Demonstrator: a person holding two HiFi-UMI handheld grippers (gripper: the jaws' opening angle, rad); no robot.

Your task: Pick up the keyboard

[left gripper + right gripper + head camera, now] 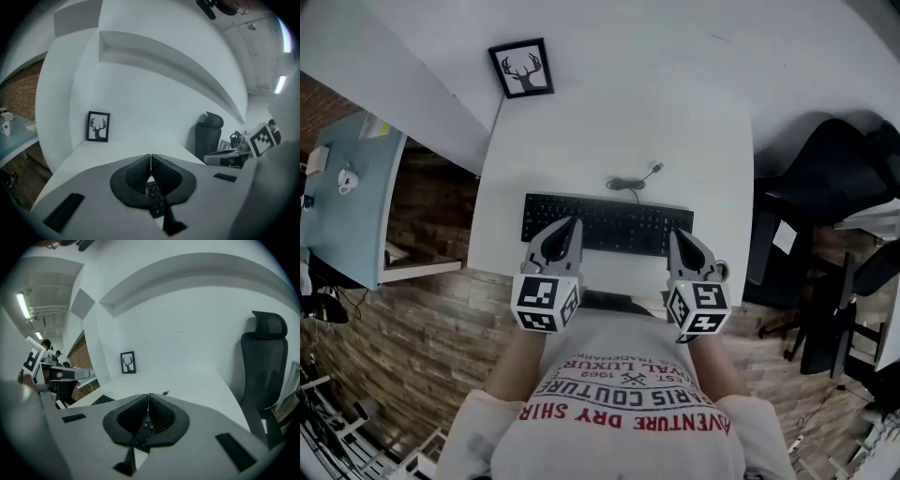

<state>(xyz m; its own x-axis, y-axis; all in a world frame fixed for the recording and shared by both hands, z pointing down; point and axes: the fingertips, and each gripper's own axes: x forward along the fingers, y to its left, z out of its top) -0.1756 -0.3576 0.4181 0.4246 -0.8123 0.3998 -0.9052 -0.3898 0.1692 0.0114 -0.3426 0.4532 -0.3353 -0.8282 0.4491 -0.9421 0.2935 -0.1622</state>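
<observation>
1. Keyboard (607, 225): black, lying flat across the near part of the white table (581, 131), with one long side toward me. Its cable (630, 182) curls loose on the tabletop just behind it, and the plug end rests on the table.

2. My left tongs (573, 223): the jaws are pressed together with the tips meeting and nothing clamped between them. The tips sit over the keyboard's left end, and keys show just beneath them in the left gripper view. I cannot tell whether they touch.

3. My right tongs (674, 236): the jaws are likewise together and hold nothing. The tips sit over the keyboard's right end, with keys visible under them.

4. Framed deer picture (522, 68): it stands upright at the table's far left corner, against the wall.

5. Black office chair (830, 173): it is on the floor to the right of the table.
</observation>
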